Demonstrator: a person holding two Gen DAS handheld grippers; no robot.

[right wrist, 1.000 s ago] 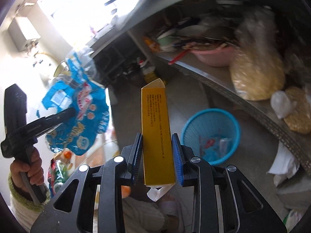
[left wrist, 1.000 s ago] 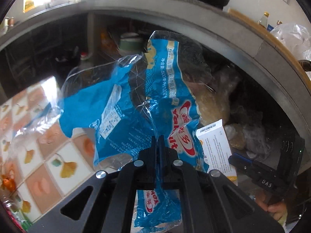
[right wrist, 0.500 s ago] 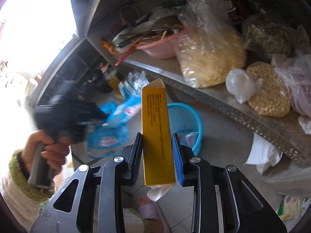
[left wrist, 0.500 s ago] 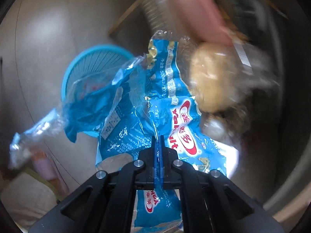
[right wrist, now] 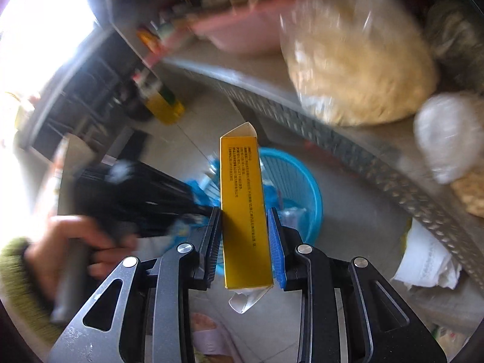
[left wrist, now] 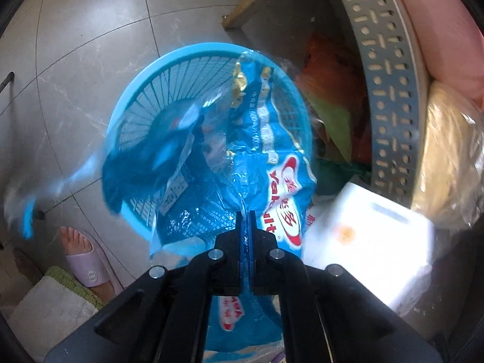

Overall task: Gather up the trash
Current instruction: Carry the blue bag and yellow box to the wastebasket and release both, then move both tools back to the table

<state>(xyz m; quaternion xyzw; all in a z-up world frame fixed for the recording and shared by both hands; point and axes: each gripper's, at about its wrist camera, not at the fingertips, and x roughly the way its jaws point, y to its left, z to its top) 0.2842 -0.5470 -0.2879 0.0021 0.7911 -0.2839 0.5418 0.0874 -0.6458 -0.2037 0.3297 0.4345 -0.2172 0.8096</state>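
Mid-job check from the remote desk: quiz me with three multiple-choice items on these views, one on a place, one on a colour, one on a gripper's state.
1. Where is the blue basket?
A. on the tiled floor
B. on the metal shelf
C. on a chair

2. What colour is the box in the right gripper?
A. red
B. yellow
C. green

3. How is the left gripper?
A. wide open, holding nothing
B. out of view
C. shut on the blue wrapper

Answers:
1. A, grey floor tiles show all round the basket's rim.
2. B, its printed face between the pads is yellow.
3. C, the jaws are pressed together with the wrapper's film pinched between them, hanging over the basket.
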